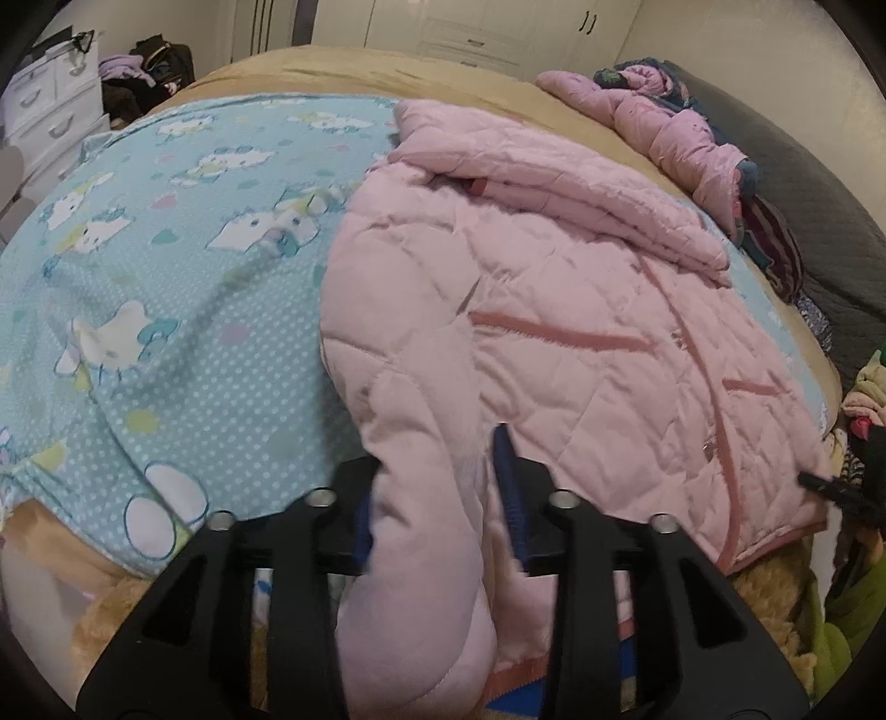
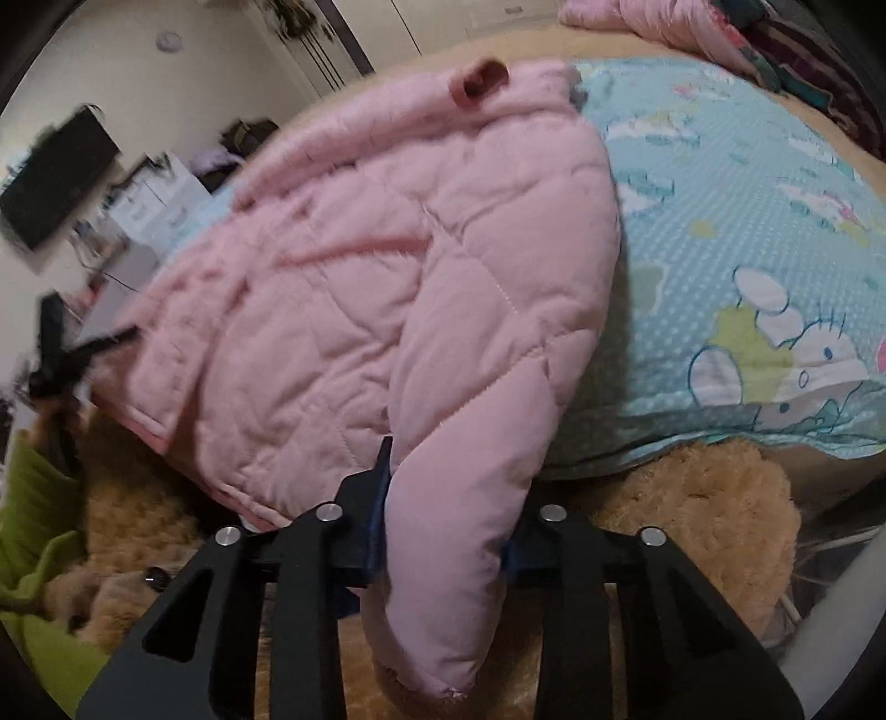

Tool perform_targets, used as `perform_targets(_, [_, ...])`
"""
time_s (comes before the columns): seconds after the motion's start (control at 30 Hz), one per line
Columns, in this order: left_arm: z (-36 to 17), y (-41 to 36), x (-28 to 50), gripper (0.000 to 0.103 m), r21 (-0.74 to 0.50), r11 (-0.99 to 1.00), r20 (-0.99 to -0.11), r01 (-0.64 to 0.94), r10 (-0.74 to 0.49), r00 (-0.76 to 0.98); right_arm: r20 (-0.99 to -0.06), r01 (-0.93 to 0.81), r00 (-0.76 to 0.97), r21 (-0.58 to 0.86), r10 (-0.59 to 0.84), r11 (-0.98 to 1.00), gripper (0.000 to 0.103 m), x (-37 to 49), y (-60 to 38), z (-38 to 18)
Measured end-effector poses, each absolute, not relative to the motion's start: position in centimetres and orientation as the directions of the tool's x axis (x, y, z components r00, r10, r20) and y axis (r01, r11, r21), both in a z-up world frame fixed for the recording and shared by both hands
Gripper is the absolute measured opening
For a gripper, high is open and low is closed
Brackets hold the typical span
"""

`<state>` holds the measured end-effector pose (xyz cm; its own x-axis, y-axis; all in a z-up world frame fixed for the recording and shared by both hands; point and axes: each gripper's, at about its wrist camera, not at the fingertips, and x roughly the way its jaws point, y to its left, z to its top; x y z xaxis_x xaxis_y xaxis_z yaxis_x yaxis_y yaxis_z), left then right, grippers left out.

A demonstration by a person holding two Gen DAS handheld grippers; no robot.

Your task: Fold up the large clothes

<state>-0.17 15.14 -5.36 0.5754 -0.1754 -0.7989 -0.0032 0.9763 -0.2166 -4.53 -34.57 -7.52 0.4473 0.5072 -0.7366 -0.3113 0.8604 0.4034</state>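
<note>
Soft, even indoor light, with faint shadows. Fisheye bending curves both views inside dark corners. The right wrist view is motion-blurred, especially leftward.

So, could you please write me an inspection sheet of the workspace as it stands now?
Surface: bed with tan blanket, a blue cartoon-print sheet spread on top.
Job's things: pink quilted jacket lying on the sheet, both sleeves gripped.
Clutter: second pink jacket and a pile of mixed clothes at the far edge; green garment at the near edge.
Tongs: left tongs shut on one sleeve; right tongs shut on the other.
Cables: nothing seen.
Surroundings: white drawers, wardrobe doors.
</note>
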Motion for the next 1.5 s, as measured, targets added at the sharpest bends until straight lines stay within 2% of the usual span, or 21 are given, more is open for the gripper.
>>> perform_targets(0.2, [-7.3,16.0,-1.5,0.052,-0.220,0.975,-0.841,-0.027,-0.176,0.511,-0.589,-0.347,0.522,0.514,0.617,0.784,0.023,-4.2,-36.0,-3.8])
perform_targets(0.37, [-8.1,16.3,-2.2,0.052,-0.241,0.970,-0.852,-0.031,-0.196,0.485,-0.491,-0.379,0.552,0.573,0.674,0.727,0.023,-2.7,-36.8,-1.3])
perform_targets(0.43, [-8.2,16.2,-2.2,0.041,-0.244,0.969,-0.854,-0.030,-0.200,0.481,-0.472,-0.392,0.559,0.575,0.682,0.718,0.023,-2.2,-36.5,-0.7])
perform_targets(0.5, [-8.0,15.9,-2.3,0.024,-0.253,0.967,-0.846,-0.026,-0.208,0.491,-0.459,-0.408,0.565,0.567,0.685,0.716,0.023,-1.4,-36.0,0.1])
perform_targets(0.6, [-6.3,15.6,-2.3,0.012,-0.269,0.963,-0.810,-0.013,-0.219,0.544,-0.442,-0.418,0.572,0.568,0.691,0.709,0.023,-0.8,-35.9,0.7])
perform_targets(0.93, [1.6,14.5,0.7,0.009,-0.261,0.962,-0.673,0.074,-0.237,0.700,-0.398,-0.409,0.609,0.584,0.686,0.702,0.022,1.5,-36.0,2.7])
perform_targets(1.5, [8.3,13.6,7.5,0.009,-0.239,0.963,-0.573,0.123,-0.243,0.783,-0.298,-0.356,0.667,0.677,0.683,0.644,0.021,8.3,-38.4,6.3])
